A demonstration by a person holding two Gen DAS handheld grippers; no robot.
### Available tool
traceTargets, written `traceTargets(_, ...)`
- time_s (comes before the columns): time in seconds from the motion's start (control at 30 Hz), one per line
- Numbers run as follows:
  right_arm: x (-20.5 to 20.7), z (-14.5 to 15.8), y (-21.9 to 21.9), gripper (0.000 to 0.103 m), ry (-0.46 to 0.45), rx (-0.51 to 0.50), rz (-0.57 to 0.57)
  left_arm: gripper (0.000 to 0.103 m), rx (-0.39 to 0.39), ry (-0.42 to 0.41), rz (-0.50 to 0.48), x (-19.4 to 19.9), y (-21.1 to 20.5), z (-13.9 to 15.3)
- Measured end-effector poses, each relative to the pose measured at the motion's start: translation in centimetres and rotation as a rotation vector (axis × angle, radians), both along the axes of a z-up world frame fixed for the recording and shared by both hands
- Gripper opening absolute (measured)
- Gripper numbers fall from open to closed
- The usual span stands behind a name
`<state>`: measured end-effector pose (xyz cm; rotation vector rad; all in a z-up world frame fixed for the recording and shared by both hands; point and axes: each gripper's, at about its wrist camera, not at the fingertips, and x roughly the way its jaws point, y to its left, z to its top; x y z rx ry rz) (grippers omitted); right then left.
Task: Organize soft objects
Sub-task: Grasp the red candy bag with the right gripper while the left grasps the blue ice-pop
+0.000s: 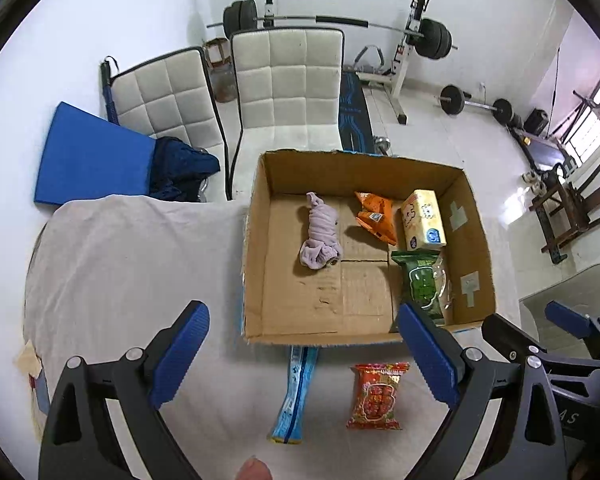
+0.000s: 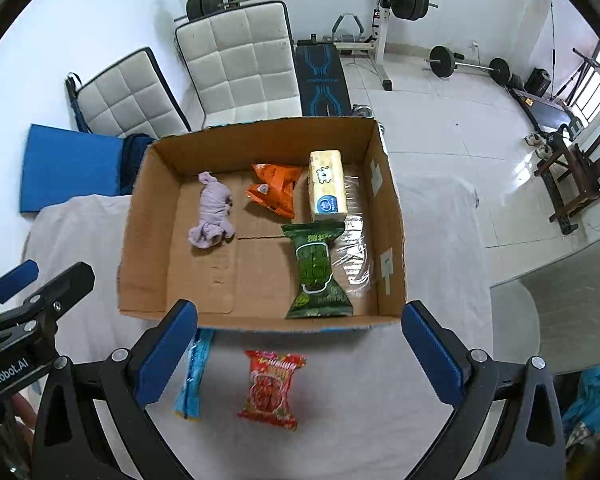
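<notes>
On the cloth-covered table [image 2: 380, 380], red packet [image 2: 272, 390] lies between right gripper's [image 2: 300, 350] fingers.

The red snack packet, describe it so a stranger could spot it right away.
Find the open cardboard box on the white-covered table. Just outside its near wall lie two packets. The red snack packet is the squarish one, right of the long, thin blue packet.

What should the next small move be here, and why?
Probably lower the open right gripper onto the red snack packet. It lies on the cloth just outside the cardboard box, between the fingers in the right wrist view, and nothing is held yet.
</notes>
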<state>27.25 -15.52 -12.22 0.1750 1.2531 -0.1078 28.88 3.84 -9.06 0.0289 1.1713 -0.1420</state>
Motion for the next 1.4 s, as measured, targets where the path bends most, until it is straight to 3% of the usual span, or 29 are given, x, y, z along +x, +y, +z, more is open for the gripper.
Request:
traceTargets(0.17,-2.7,0.5,-0.5,0.103,-0.073,0.057,0.004,0.097,0.023,-0.006,0.027,-2.4,0.3,-0.2)
traceTargets(0.27,-3.9,-1.2,-0.4,0.103,-0.080,0.055,0.023,0.097,0.073,0.021,0.025,-3.7,0.5,-2.7)
traceTargets(0.4,-5.0,-6.3,0.0,0.103,0.042,0.055,0.040,0.097,0.161,0.140,0.039,-4.5,1.0,-9.3)
traceTargets(0.5,-5.5,-11.0,0.5,0.103,0.174,0.042,0.019,0.097,0.178,0.240,0.053,-4.6,1.6,-13.6)
traceTargets(0.7,-5.5,-19.3,2.1,0.100,0.336,0.206,-0.062,0.097,0.206,0.373,0.101,-5.1,3.8,-19.8)
traceTargets(0.9,-5.2,-24.7,5.0,0.076,0.453,0.191,-0.049,0.097,0.225,0.419,0.086,-5.2,4.3,-22.0)
traceTargets(1.0,-5.2,-24.5,5.7,0.053,0.443,0.141,-0.025,0.097,0.195,0.426,0.070,-5.1,3.9,-22.3)
traceTargets(1.23,-6.9,-24.0,4.0,0.046,0.438,0.104,0.001,0.096,0.164,0.502,-0.069,-4.3,-0.4,-24.6)
traceTargets(1.3,-7.5,-23.6,3.3,0.046,0.430,0.088,0.005,0.079,0.160,0.547,-0.099,-4.3,-1.4,-25.8)
traceTargets(1.33,-7.9,-23.4,2.8,0.046,0.427,0.077,0.002,0.060,0.157,0.577,-0.110,-4.4,-2.0,-26.5)
traceTargets(1.37,-8.2,-23.3,2.5,0.046,0.425,0.074,-0.003,0.051,0.160,0.591,-0.115,-4.5,-2.3,-26.9)
traceTargets(1.4,-8.6,-23.2,2.0,0.046,0.420,0.072,-0.010,0.048,0.148,0.585,-0.115,-4.6,-2.6,-26.8)
